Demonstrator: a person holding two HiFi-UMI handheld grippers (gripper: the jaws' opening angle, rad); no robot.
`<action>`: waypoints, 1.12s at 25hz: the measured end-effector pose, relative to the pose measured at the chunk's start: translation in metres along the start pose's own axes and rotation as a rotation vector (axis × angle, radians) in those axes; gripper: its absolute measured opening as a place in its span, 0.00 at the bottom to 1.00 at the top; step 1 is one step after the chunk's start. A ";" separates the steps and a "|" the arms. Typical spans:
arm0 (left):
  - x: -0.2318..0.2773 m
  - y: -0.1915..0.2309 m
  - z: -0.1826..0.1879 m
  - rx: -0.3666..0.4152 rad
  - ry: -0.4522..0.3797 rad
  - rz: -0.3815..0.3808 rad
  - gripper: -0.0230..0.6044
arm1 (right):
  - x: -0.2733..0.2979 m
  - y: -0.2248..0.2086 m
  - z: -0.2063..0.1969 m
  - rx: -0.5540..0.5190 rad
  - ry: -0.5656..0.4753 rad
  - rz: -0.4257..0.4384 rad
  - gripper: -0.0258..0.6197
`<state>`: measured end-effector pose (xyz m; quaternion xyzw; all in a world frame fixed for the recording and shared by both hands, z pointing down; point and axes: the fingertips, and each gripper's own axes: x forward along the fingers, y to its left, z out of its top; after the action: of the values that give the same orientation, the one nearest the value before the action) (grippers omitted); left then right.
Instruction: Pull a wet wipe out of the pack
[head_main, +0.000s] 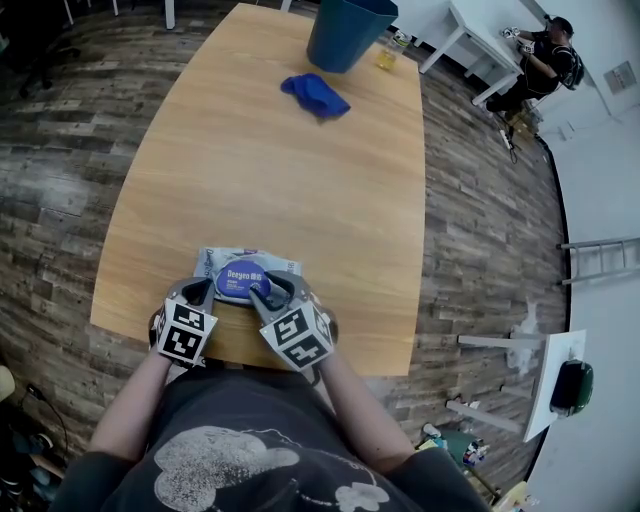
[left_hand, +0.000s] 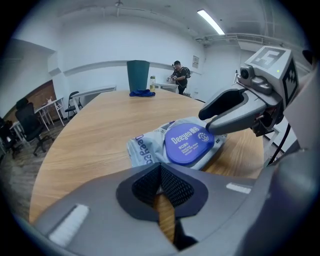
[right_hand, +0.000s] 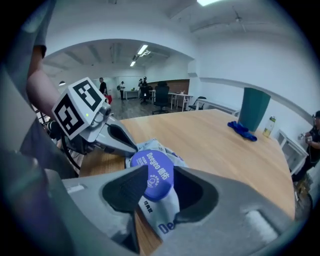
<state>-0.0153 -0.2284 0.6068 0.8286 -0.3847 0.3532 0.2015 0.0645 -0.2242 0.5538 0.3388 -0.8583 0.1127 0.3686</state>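
The soft, light pack (left_hand: 142, 150) may slide, so the closed, empty left gripper (left_hand: 161, 169) should pin it while the open right gripper (right_hand: 159, 176), straddling the stiff lid (right_hand: 150, 162), lifts its edge

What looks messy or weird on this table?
The teal bin stands at the far end of the table, an odd place for a bin, and a blue cloth lies crumpled beside it. The wipe pack sits near the front edge, lid shut; nothing looks spilled.
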 end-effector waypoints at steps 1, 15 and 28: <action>-0.001 0.000 0.000 -0.003 0.000 -0.002 0.07 | 0.003 0.003 -0.001 -0.029 0.014 0.011 0.31; -0.001 0.001 0.000 -0.025 0.019 -0.031 0.07 | 0.033 0.011 -0.016 -0.185 0.150 0.086 0.56; -0.002 0.001 0.001 -0.029 0.016 -0.037 0.07 | 0.036 0.014 -0.018 -0.172 0.126 0.145 0.52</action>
<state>-0.0167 -0.2290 0.6051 0.8298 -0.3726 0.3505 0.2232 0.0472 -0.2236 0.5922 0.2353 -0.8622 0.0858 0.4404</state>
